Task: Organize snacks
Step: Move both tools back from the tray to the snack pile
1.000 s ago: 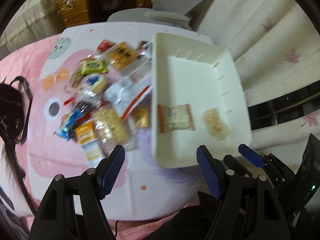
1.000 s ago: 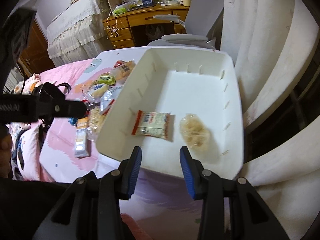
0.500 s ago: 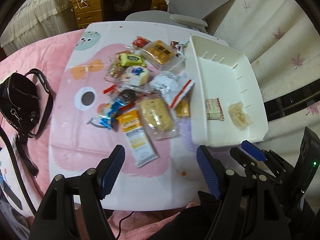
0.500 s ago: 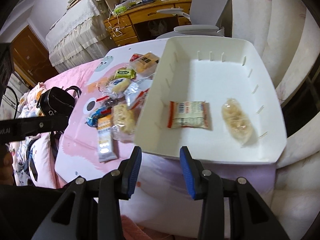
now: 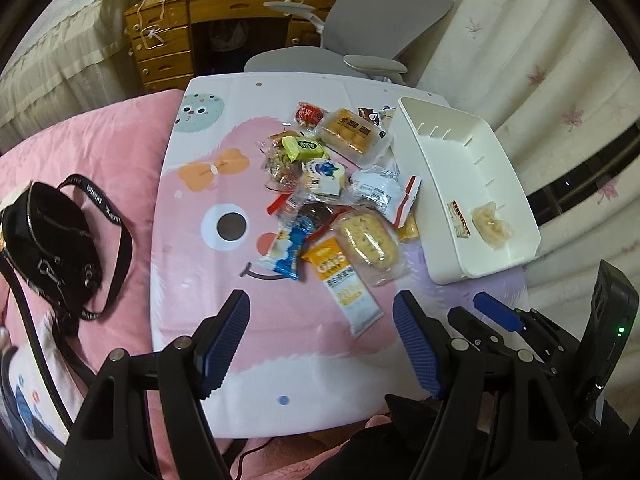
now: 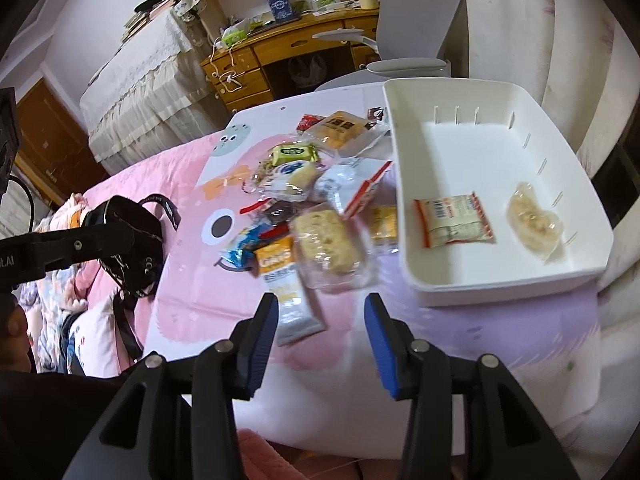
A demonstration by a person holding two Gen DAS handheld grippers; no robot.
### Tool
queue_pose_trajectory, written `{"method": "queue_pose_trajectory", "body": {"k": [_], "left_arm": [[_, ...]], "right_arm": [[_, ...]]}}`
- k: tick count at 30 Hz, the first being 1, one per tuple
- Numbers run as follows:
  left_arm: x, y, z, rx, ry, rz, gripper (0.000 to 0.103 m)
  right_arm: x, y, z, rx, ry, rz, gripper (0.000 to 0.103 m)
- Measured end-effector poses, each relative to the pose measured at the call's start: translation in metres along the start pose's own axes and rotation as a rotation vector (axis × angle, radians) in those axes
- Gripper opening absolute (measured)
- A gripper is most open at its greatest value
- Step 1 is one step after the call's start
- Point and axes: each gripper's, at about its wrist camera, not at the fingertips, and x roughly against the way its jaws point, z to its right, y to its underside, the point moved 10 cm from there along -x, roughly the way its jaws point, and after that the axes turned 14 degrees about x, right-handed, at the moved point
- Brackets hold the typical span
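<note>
Orange-and-white oat bar wrapper (image 6: 286,288) lies at the near edge of the snack pile on the pink table mat (image 6: 208,304), long axis 11-to-5. Right gripper (image 6: 320,322), jaws just widening, part-open and empty, sits nearest; left gripper (image 5: 320,340) wide, empty.

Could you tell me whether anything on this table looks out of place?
A black bag lies on the pink bedding beside the table, not among the snacks. The snack pile is a loose overlapping heap, with only two packets in the white bin. Nothing looks spilled or damaged.
</note>
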Motion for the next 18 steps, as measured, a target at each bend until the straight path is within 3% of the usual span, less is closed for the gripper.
{"method": "queue_pose_trajectory", "body": {"k": [5, 13, 18], "left_arm": [[0.002, -0.006, -0.025, -0.020, 0.046, -0.014, 0.073], [-0.011, -0.011, -0.050, -0.052, 0.060, -0.047, 0.073], [-0.026, -0.013, -0.051, -0.128, -0.014, -0.033, 0.073]], "right_arm": [[-0.008, 0.007, -0.028, -0.047, 0.018, 0.005, 0.045], [-0.013, 0.014, -0.053, -0.050, 0.081, 0.002, 0.045], [-0.010, 0.009, -0.043, -0.024, 0.145, 0.020, 0.051]]}}
